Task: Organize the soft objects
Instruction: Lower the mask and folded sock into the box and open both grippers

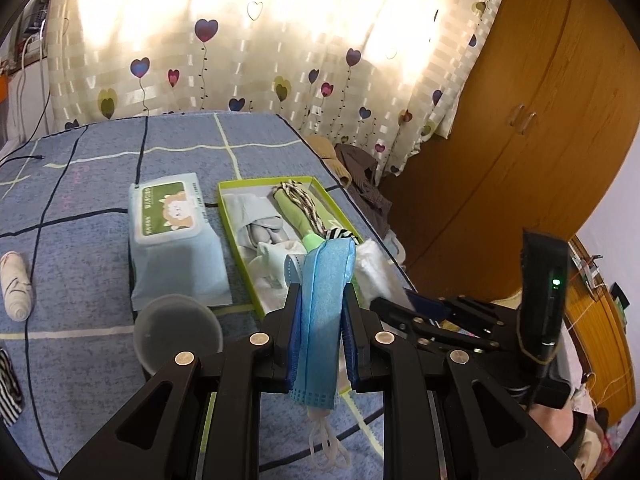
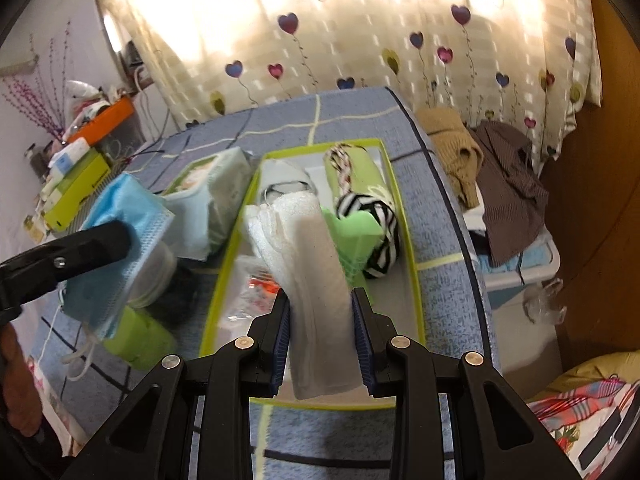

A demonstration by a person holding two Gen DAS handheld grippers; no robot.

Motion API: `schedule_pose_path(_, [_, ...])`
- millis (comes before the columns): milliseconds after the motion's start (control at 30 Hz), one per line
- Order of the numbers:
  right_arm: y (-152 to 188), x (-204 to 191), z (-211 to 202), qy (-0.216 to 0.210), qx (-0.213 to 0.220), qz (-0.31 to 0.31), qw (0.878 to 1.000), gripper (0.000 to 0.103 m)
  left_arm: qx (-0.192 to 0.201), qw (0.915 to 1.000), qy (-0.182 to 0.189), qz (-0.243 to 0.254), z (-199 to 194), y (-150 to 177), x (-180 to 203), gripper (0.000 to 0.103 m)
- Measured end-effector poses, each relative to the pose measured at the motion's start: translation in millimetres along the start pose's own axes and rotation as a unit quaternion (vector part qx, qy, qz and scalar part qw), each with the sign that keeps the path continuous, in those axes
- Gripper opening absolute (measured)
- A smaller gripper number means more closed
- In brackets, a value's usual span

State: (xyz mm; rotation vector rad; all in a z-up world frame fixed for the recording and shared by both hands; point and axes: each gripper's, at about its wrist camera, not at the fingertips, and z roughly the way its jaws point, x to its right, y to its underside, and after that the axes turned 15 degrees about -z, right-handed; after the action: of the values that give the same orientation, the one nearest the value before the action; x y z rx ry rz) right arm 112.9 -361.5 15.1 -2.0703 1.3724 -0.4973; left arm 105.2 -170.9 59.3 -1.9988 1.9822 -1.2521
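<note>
My left claw (image 1: 320, 300) is clamped on a folded blue face mask (image 1: 322, 320), its pads pressing both sides of the pleated stack while the white ear loops (image 1: 330, 446) dangle below toward me. My right claw (image 2: 322, 304) grips a rolled white towel (image 2: 312, 280), which stands up between the blue pads and leans away toward twelve o'clock. Both loads hang over the near end of a shallow green-rimmed box (image 2: 404, 216) lying on a bed covered with a blue checked sheet (image 1: 92, 208). In the right wrist view the box holds a black-and-white striped rolled sock (image 2: 384, 232) at about one o'clock from the towel, a light green cloth (image 2: 352, 184) with a braided cord on it beyond that, and a clear crinkled packet (image 2: 248, 300) at about ten o'clock, near the box's left wall. In the left wrist view a pack of wet wipes (image 1: 172, 236) lies just beside the box at ten o'clock from the mask, a clear round lid or cup (image 1: 178, 330) sits near its closer end, and a rolled pale sock (image 1: 16, 284) lies well apart at nine o'clock. A heart-patterned curtain (image 1: 240, 40) hangs behind the bed, and a wooden wardrobe (image 1: 540, 120) stands at two o'clock.
</note>
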Motion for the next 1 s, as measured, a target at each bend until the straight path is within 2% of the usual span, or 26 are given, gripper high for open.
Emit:
schedule_pose_path(267, [10, 22, 22, 0.003, -0.020, 0.022, 1.000, 0.031, -0.017, 0.9998, -0.006, 0.003, 23, 0, 9, 0.019])
schedule_pose_path(433, [13, 21, 22, 0.001, -0.023, 0.011, 1.000, 0.047, -0.029, 0.9995, -0.011, 0.002, 42, 1, 13, 0.019])
schedule_pose_path(867, [16, 29, 1, -0.004, 0.004, 0.012, 1.000, 0.047, -0.055, 0.9980, -0.030, -0.006, 83, 5, 12, 0.019])
schedule_pose_path(1000, [16, 28, -3, -0.007, 0.007, 0.008, 1.000, 0.047, -0.056, 0.9978, -0.034, -0.006, 89, 6, 11, 0.025])
